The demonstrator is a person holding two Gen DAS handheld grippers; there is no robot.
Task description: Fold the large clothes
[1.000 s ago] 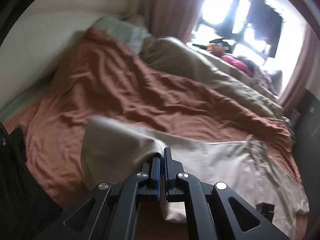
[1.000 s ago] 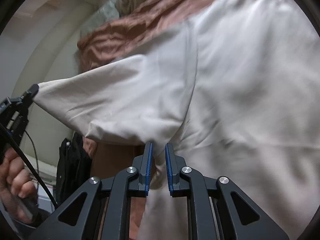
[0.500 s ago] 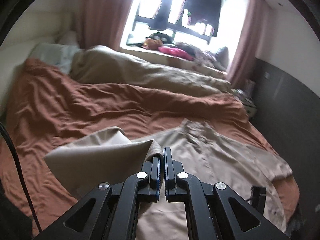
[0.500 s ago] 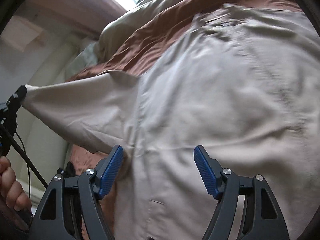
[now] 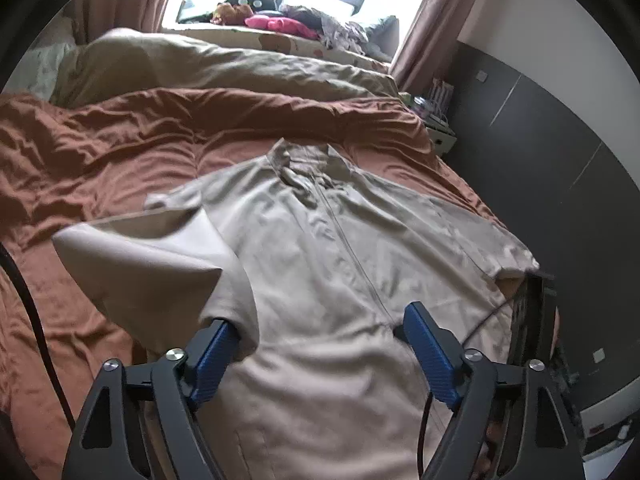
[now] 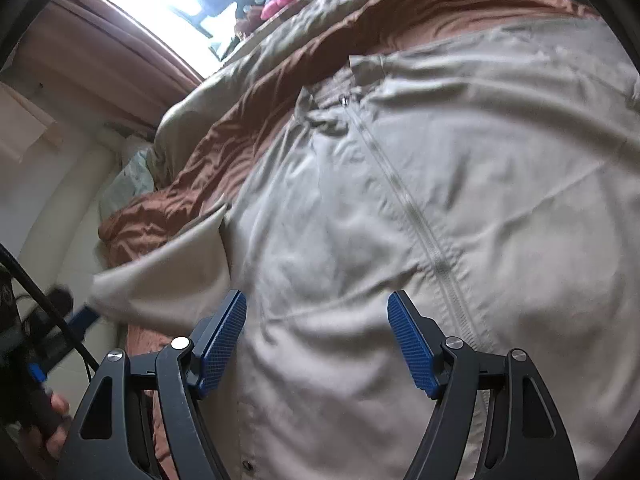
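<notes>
Presently: left claw [image 5: 320, 354], jaws apart and just opened, blue pads clear on the right; a fold of cloth is draped against the left pad [image 5: 212, 354], released rather than pinched. Right claw [image 6: 316, 344], jaws likewise apart, having opened within the last second, nothing pressed between them; cloth lies beneath the gap.

Item in hand: one beige zip-front jacket [image 5: 344, 248], spread face-up on the bed, collar [image 5: 304, 160] toward the window, zip [image 6: 416, 216] running down the middle. One sleeve [image 5: 148, 256] is brought in across the body at the left side, standing up in a loose peak and not yet settled flat. The opposite sleeve [image 5: 496, 248] lies out toward the bed's right edge.

Bedding: rust-brown sheet [image 5: 100, 152] under the jacket, crumpled; pale duvet [image 5: 224, 68] bunched behind it; assorted soft items on the window sill [image 5: 276, 20].

Step, as judged: the first sleeve fold has been laid and let go. Next move probably calls for pressing that peak flat, then taking the far sleeve at its cuff and drawing it inward to match.
</notes>
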